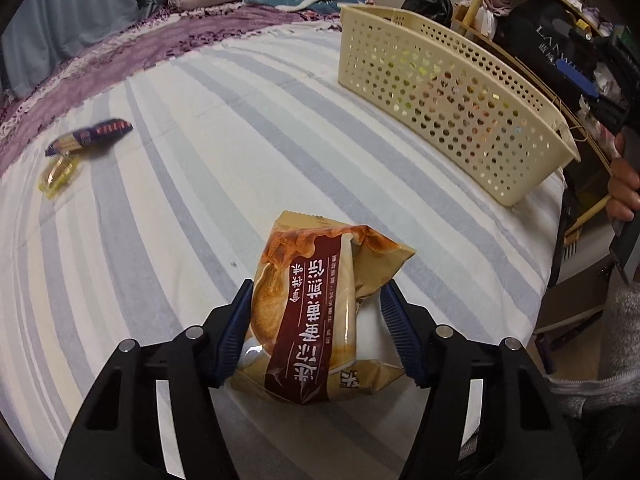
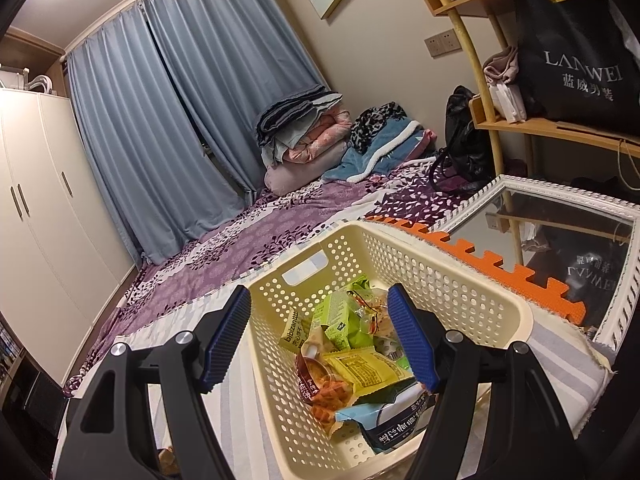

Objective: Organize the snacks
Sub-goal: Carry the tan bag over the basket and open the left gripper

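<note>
Bread packet, tan with a dark red band of print, sits clamped between the blue pads of the left gripper; the jaws are narrowed onto its sides and its lower end is cut off behind the black gripper body. It is held over the striped sheet, though contact with the cloth cannot be judged. Ahead and to the right of this gripper stands the cream perforated basket, seen side-on, its contents only hinted at as colour through the holes. Far ahead to the left lie two small snacks: a purple-wrapped bar and a yellow clear-wrapped piece just beside it, both blurred, print unreadable. At the right edge a hand grips a dark handle, mostly out of frame.

Right gripper hovers with its jaws spread wide and nothing between them, directly above the basket. Below and ahead of its fingers lie heaped snack packets: green, yellow, orange-red and a blue-white one whose near end is hidden by the basket wall. The right finger covers part of the pile. To the right, a white-framed mirror lies flat, partly cut off.
</note>
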The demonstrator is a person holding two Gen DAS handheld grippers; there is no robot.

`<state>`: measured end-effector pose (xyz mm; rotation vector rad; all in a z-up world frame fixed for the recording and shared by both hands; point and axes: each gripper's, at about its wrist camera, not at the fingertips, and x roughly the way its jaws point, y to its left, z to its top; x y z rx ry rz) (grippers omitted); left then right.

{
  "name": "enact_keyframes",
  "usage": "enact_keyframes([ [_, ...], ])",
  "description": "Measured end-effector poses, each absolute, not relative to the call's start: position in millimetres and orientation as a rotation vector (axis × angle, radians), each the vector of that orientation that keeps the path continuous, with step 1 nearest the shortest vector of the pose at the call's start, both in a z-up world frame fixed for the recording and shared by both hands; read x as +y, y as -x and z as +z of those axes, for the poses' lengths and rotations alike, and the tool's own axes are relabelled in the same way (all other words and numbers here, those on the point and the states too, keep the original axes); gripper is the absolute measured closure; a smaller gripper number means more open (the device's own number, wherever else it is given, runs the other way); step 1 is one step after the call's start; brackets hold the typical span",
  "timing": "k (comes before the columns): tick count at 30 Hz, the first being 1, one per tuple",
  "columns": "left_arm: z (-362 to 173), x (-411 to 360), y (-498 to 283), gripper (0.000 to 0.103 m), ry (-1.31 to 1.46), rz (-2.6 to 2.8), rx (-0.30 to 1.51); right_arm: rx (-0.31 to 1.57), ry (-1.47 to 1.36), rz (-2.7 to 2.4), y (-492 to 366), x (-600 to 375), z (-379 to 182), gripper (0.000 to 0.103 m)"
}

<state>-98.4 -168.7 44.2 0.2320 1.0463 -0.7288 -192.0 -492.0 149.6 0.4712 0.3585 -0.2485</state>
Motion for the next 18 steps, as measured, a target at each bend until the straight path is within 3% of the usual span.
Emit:
enact_keyframes([
  [18, 163.0, -284.5, 57.6, 0.039, -0.212, -0.922, 0.77, 0.347, -0.518, -0.304, 202.7, -519.5, 139.1, 0.032],
])
